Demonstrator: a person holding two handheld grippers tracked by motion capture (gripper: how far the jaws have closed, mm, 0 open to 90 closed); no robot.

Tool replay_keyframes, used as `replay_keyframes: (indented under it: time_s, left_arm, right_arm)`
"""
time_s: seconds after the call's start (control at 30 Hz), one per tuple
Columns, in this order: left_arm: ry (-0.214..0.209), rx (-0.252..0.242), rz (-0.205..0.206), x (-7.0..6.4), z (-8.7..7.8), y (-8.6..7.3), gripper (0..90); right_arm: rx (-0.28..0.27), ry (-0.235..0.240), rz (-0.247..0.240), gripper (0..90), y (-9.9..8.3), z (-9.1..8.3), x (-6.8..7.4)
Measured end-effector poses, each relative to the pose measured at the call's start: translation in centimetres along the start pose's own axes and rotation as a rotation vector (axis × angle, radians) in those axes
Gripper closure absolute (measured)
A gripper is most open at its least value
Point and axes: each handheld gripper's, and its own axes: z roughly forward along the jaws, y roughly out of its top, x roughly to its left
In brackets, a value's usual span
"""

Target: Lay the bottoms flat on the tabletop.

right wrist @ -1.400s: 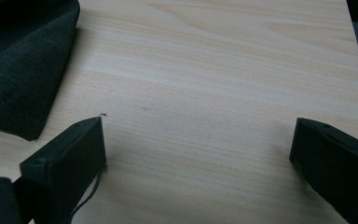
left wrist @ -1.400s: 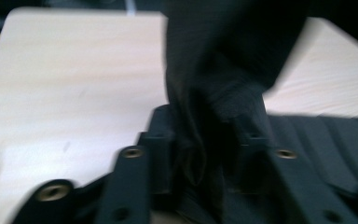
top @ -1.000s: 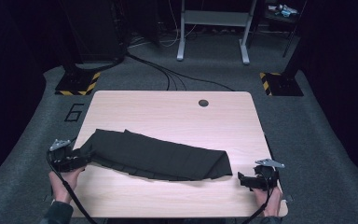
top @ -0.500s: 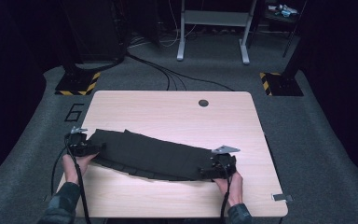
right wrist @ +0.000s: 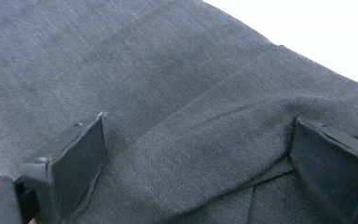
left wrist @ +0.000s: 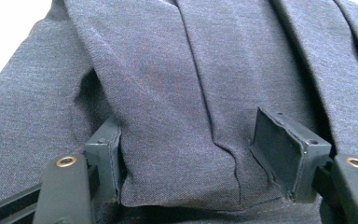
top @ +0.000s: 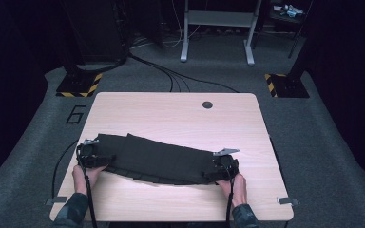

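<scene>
Dark grey cloth (top: 159,161), folded into a long band, lies on the near half of the table (top: 171,114) with its long axis running from your left tongs (top: 91,154) to your right tongs (top: 224,165), one at each end and equally near. Both tongs stand apart with the cloth's edge between the jaws, not yet clamped. Half a second ago the cloth and both tongs sat much as now; a full second ago the tongs waited wider, off the cloth's ends.

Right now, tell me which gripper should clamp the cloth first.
Left, probably. The left gripper already has a folded edge of the dark cloth bunched between its open jaws, while the right gripper straddles flatter cloth with wider jaws.
</scene>
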Motion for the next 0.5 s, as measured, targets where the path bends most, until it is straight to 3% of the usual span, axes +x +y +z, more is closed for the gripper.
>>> replay_keyframes:
  time_s: [0.27, 0.5]
  left_arm:
    - [-0.028, -0.022, 0.011, -2.2, -0.6, -1.6, 31.0]
    - [-0.051, -0.043, 0.040, -5.0, -1.2, -3.2, 31.0]
  right_arm:
    - [0.006, -0.006, 0.042, 2.6, -0.9, -0.7, -2.0]
    - [0.007, -0.048, 0.074, 3.2, -2.0, -1.9, -4.0]
